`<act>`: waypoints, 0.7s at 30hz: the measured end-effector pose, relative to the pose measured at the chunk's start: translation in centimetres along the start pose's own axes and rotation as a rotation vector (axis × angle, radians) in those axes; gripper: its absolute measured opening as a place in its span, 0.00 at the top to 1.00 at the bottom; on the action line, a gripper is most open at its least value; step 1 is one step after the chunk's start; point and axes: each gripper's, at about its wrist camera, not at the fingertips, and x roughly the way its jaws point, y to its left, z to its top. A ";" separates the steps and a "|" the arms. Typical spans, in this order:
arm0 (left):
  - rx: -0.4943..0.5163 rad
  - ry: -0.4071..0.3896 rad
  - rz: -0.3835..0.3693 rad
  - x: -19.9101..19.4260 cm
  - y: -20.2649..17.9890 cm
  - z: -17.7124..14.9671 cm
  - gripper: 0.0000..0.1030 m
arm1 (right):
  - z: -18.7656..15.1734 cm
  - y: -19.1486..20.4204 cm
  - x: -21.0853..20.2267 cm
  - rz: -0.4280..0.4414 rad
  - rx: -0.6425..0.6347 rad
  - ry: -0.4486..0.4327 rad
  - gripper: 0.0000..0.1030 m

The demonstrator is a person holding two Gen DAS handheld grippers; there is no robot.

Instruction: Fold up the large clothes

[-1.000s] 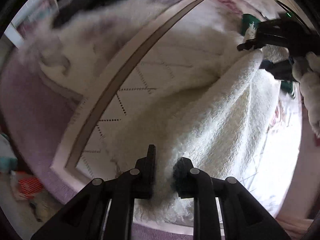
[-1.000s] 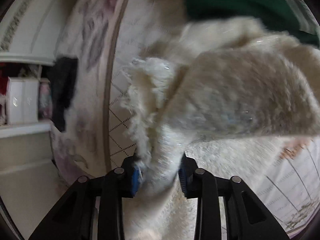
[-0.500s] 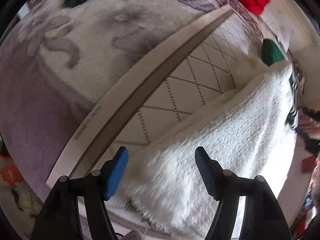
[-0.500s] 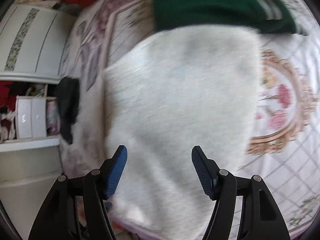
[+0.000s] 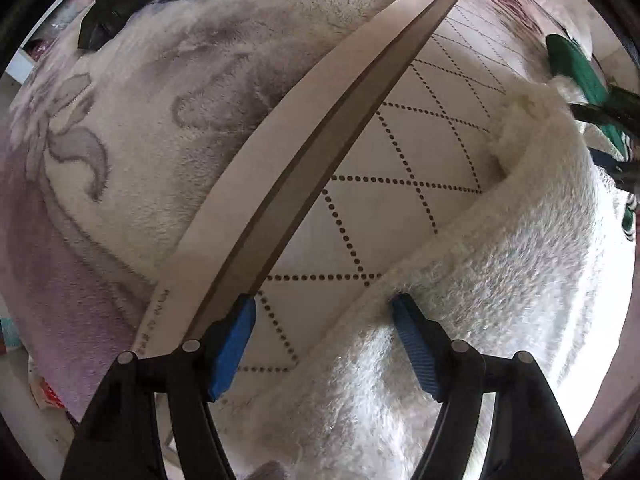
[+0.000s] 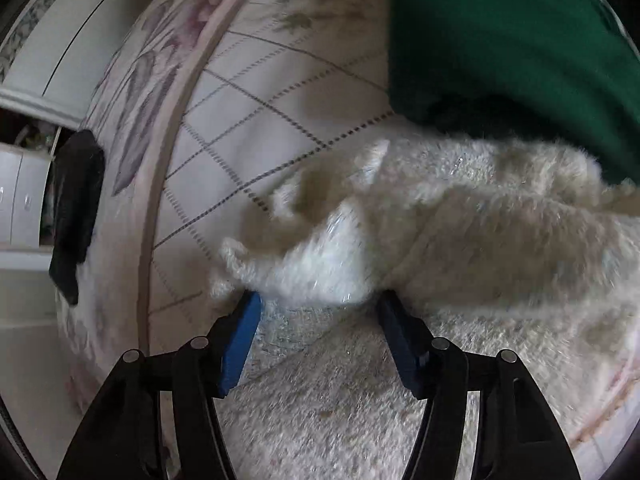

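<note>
We have both grippers spread wide and holding nothing. The left gripper (image 5: 324, 324) hovers low over the bed (image 5: 400, 168), its right finger at the straight edge of the fleece (image 5: 500, 280), its left finger over bare quilted cover. The right gripper (image 6: 318, 320) sits just short of a rumpled flap of the same fleece (image 6: 440, 232), jaws open to either side of it but not touching that we can tell.

The fleece is a thick, shaggy white garment lying on the bed, partly flat and partly heaped, with its far end against a green garment (image 6: 520, 40). A black cloth (image 6: 76, 208) hangs at the bed's edge, well apart.

We judge this fabric soft and limp with no stiffness at all: it will sag and bunch wherever it is not supported. It looks bulky but fairly light, and the long pile should give the pads good purchase (little risk of slipping, more risk of pinching only the fuzz). We would therefore bite deep, past the pile and onto the hem itself. The best holds seem to be the two corners of the near edge, one per gripper, lifted together so the layer folds evenly instead of dragging the heap along
</note>
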 end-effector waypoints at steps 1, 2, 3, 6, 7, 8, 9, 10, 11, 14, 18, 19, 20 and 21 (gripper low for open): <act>-0.002 0.004 -0.025 -0.8 0.4 -0.1 0.32 | -1.0 -0.3 -2.1 0.040 -0.008 -0.005 0.38; -0.006 0.005 -0.046 -1.3 0.7 -0.2 0.32 | -2.1 -0.7 -3.8 0.074 -0.002 -0.009 0.38; -0.010 0.012 -0.070 -1.9 1.1 -0.4 0.32 | -3.7 -1.4 -5.6 0.119 0.017 -0.010 0.36; 0.014 0.054 -0.114 -1.9 1.4 -1.3 0.33 | -10.9 -4.5 -9.0 0.213 0.119 0.024 0.21; 0.031 0.069 -0.111 -1.5 1.5 -1.8 0.37 | -13.7 -5.7 -9.1 0.211 0.157 0.055 0.20; 0.043 0.074 -0.098 -1.2 1.4 -2.1 0.50 | -17.0 -6.9 -8.5 0.202 0.202 0.109 0.20; 0.054 0.062 -0.094 -0.9 1.5 -2.7 0.68 | -19.8 -7.8 -7.4 0.198 0.245 0.170 0.20; 0.058 0.056 -0.113 -0.8 1.6 -3.3 0.79 | -22.5 -8.5 -5.8 0.213 0.290 0.233 0.20; 0.062 0.036 -0.112 -1.1 1.6 -3.9 0.79 | -26.0 -9.4 -3.2 0.240 0.368 0.316 0.20; 0.070 0.014 -0.102 -2.1 1.8 -5.6 0.82 | -32.3 -9.8 1.6 0.371 0.492 0.441 0.42; 0.030 0.039 -0.130 -3.6 2.6 -9.2 0.83 | -34.7 -9.6 1.1 0.354 0.501 0.381 0.84; 0.027 0.066 -0.150 -3.7 2.3 -10.7 0.83 | -34.7 -10.0 0.1 0.341 0.503 0.363 0.84; 0.023 0.102 -0.172 -3.7 1.9 -12.0 0.83 | -34.6 -11.0 -1.6 0.306 0.491 0.332 0.85; 0.021 0.151 -0.198 -3.3 1.3 -14.1 0.83 | -34.5 -11.9 -2.8 0.270 0.478 0.308 0.85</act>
